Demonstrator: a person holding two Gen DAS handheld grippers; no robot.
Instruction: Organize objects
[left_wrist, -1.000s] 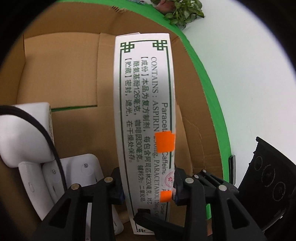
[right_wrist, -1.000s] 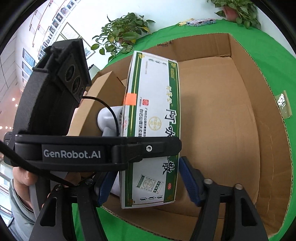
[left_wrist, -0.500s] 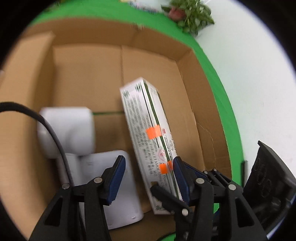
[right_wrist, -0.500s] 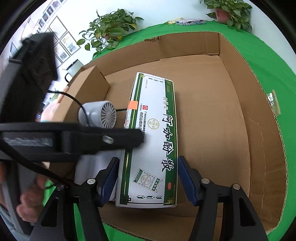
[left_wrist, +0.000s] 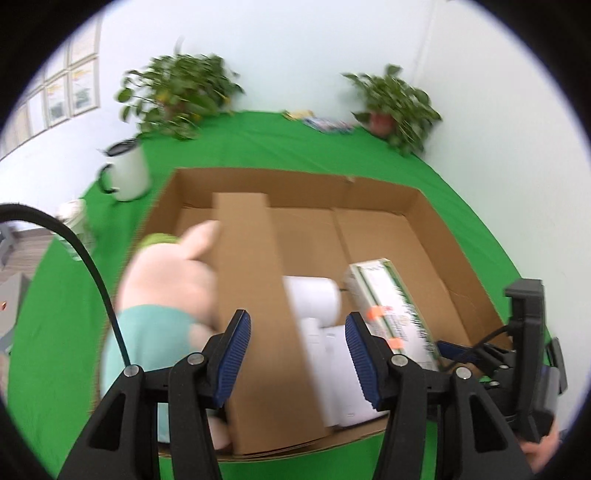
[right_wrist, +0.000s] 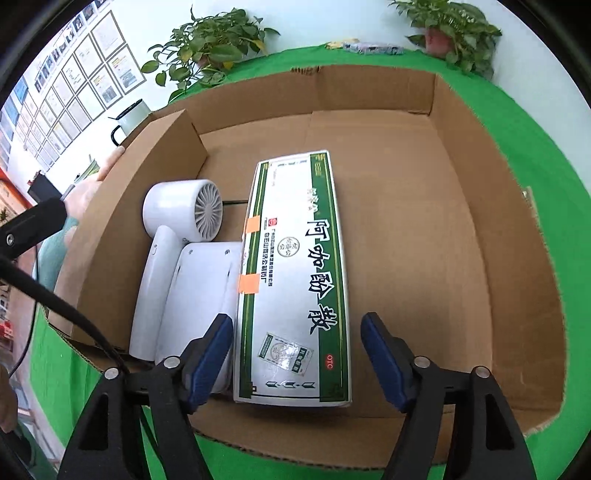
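Each handheld gripper, the left gripper (left_wrist: 297, 354) and the right gripper (right_wrist: 297, 356), has black plastic arms with triangular cut-outs, round silver screws at the joints, and ribbed blue pads on the inner faces of its jaws. A black cable (left_wrist: 92, 273) curves across the left side of the left wrist view, and another cable (right_wrist: 62, 310) crosses the right wrist view. The blurred hand (left_wrist: 166, 269) seems to wear a pale teal sleeve (left_wrist: 147, 332).

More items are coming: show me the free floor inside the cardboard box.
Bare floor lies between the medicine box and the cardboard box's right wall, and beyond it toward the far wall. The left side is crowded: the white hair dryer fills the strip against the upright flap.
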